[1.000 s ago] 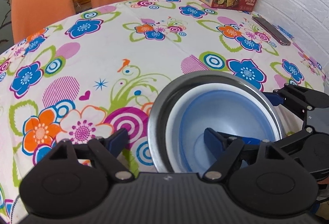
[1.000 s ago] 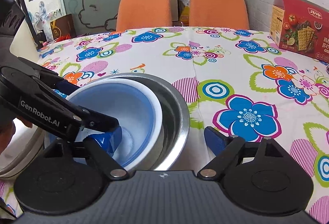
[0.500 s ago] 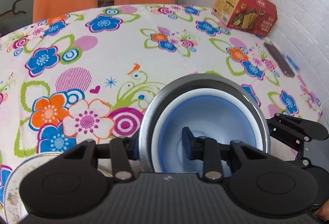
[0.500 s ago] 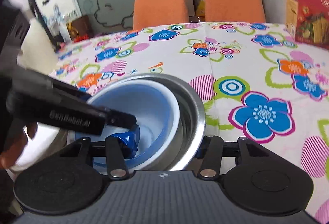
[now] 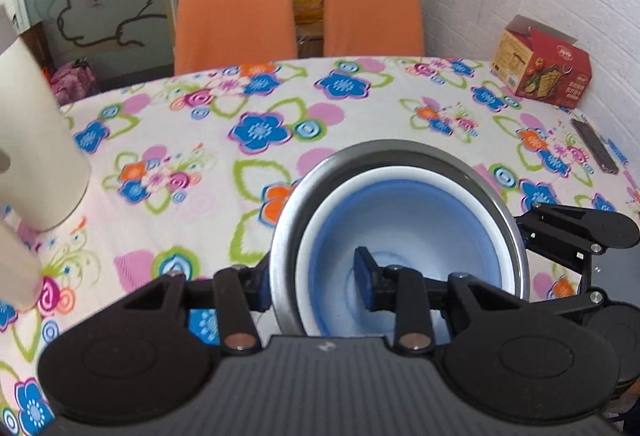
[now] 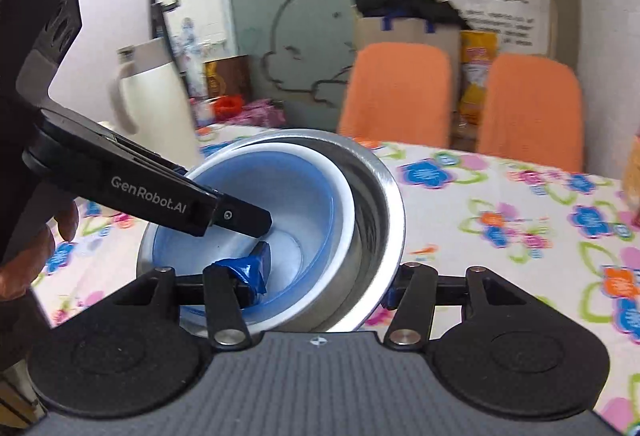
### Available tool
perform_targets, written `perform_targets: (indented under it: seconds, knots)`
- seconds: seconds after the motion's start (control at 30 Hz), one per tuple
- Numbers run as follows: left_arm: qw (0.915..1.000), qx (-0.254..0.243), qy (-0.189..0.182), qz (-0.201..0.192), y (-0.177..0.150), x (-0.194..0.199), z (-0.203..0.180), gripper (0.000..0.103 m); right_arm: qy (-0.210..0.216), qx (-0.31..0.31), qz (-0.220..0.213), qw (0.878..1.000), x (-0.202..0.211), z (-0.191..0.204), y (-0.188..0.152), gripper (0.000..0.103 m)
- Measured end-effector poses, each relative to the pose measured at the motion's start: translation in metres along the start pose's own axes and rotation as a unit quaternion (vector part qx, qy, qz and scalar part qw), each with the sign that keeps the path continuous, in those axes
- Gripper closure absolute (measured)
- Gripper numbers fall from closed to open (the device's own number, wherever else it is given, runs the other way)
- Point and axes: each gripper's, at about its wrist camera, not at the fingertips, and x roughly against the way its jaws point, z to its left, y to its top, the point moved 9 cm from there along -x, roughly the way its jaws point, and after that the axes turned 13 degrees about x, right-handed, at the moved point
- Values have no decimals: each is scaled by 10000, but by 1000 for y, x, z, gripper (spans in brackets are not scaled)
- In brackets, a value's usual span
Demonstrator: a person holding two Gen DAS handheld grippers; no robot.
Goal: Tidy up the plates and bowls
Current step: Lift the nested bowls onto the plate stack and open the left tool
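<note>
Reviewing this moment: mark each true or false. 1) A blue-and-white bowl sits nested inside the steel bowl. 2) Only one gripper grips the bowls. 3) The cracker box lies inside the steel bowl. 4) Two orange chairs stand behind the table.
1) True: the blue-and-white bowl sits inside the steel bowl.
2) False: the left gripper and the right gripper each clamp the nested walls, one finger inside, one outside.
3) False: the cracker box stands on the table near the wall.
4) True: the orange chairs are behind it.
</note>
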Motion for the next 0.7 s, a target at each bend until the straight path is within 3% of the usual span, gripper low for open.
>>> perform_targets:
  seconds: [0.23, 0.43, 0.53, 0.63, 0.7]
  knots:
    - [9986, 325, 21, 420, -49, -17, 40, 70, 771, -59, 533, 9956, -33, 64, -31, 64]
    - [9991, 277, -118, 309, -50, -24, 38, 69, 709, -22, 806, 9942, -41, 80, -48, 63]
    - [9995, 154, -222, 145, -49, -23, 34, 31, 583, 51, 888, 9943, -45, 80, -51, 61]
    - [9999, 42, -64, -112, -45, -19, 31, 28, 554, -2, 873, 9946, -43, 77, -52, 62]
    - [9994, -20, 88, -324, -42, -12, 32, 19, 562, -118, 903, 9943, -44, 75, -52, 61]
